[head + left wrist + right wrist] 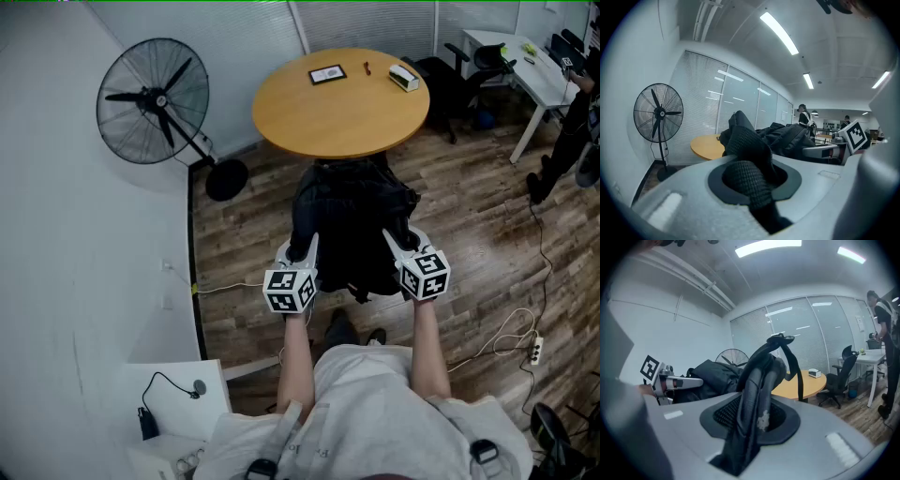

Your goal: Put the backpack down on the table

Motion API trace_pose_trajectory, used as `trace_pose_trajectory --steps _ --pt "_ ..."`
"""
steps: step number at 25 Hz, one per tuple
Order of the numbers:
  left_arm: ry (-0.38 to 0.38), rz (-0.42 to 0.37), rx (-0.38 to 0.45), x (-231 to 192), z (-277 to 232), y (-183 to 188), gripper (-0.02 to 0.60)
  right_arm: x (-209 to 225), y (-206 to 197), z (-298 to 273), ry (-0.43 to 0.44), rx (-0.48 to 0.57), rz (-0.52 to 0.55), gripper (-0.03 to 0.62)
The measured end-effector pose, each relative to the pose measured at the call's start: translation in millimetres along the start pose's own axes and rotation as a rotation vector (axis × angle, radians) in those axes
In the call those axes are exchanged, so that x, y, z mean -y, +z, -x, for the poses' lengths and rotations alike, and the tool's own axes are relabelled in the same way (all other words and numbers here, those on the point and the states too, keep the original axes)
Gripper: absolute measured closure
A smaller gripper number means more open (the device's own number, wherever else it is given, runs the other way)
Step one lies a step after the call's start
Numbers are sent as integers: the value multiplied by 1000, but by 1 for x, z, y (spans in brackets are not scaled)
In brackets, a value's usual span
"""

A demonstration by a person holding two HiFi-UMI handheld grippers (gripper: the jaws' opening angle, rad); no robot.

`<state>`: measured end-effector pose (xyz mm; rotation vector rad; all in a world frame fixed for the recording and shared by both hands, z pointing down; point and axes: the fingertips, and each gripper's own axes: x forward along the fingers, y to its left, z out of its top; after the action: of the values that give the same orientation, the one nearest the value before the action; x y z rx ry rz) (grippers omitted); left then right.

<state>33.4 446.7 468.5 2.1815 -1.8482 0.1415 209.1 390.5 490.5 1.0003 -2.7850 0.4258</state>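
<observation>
Head view: backpack held between both grippers, short of the table

Closest in, the left gripper point(302, 248) is clamped on a black woven strap point(745, 173), and the right gripper point(398, 246) pinches a padded shoulder strap point(757, 399). Between them hangs the black backpack point(352, 234), over the wood floor point(469, 272). Beyond it stands the round table point(319, 117); a floor fan point(155, 98) is at far left.
</observation>
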Motion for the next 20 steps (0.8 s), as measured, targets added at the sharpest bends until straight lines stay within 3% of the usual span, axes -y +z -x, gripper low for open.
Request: trace_pose_trajectory --steps 20 --pt "-34 -10 25 7 -10 13 522 14 10 7 3 47 -34 488"
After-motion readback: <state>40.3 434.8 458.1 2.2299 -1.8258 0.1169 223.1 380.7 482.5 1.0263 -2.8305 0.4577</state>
